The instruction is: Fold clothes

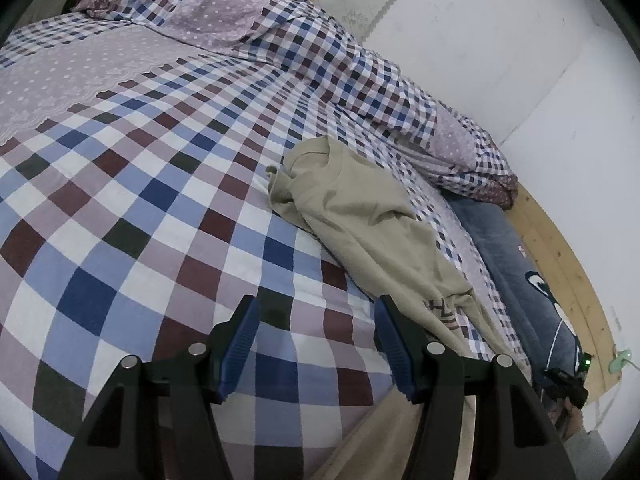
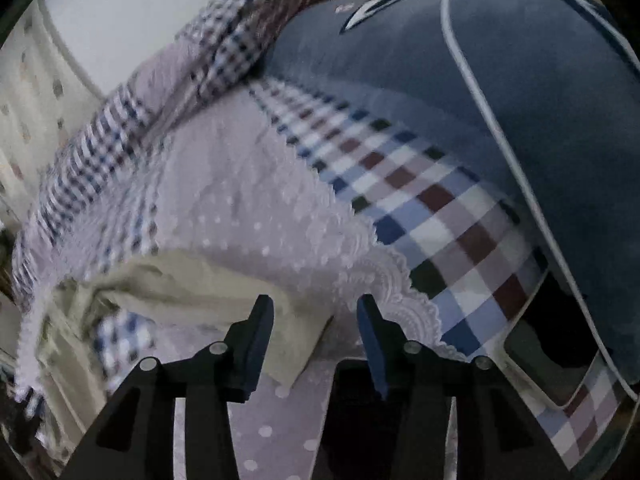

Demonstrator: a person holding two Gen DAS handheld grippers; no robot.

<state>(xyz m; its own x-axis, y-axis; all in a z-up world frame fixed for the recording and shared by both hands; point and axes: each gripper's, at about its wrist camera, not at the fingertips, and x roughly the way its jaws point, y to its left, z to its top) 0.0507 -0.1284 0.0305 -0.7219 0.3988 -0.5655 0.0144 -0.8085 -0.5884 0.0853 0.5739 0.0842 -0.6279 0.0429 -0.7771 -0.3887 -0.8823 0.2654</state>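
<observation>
Left claw: the left gripper (image 1: 316, 344) is nearest the lens, at 6 o'clock of the left wrist view; its blue pads are wide apart and hold nothing, only the checked bedcover (image 1: 132, 208) lies between them.
Right claw: the right gripper (image 2: 316, 336) is at 6 o'clock of its own view, jaws wide and empty; the picture is blurred, so fine contact is hard to judge.
Task's thing: the beige garment (image 1: 360, 216) lies crumpled in a long strip on the bedcover, from the middle toward 5 o'clock in the left view, its lower part passing just beside the right finger. In the right view a beige edge (image 2: 192, 276) lies just ahead of the left finger.
Neighbours: a dark blue cushion (image 2: 460, 80) sits at 1 o'clock of the right view; a folded checked quilt (image 1: 312, 52) lies at 12 o'clock of the left view.
Step in hand: I judge it as the approach, before any grasp; no fold is made yet.
Next move: it probably calls for each claw to close on one edge, then to spread the cloth flat.
Pose: both grippers point down and forward, low over the bed.
</observation>
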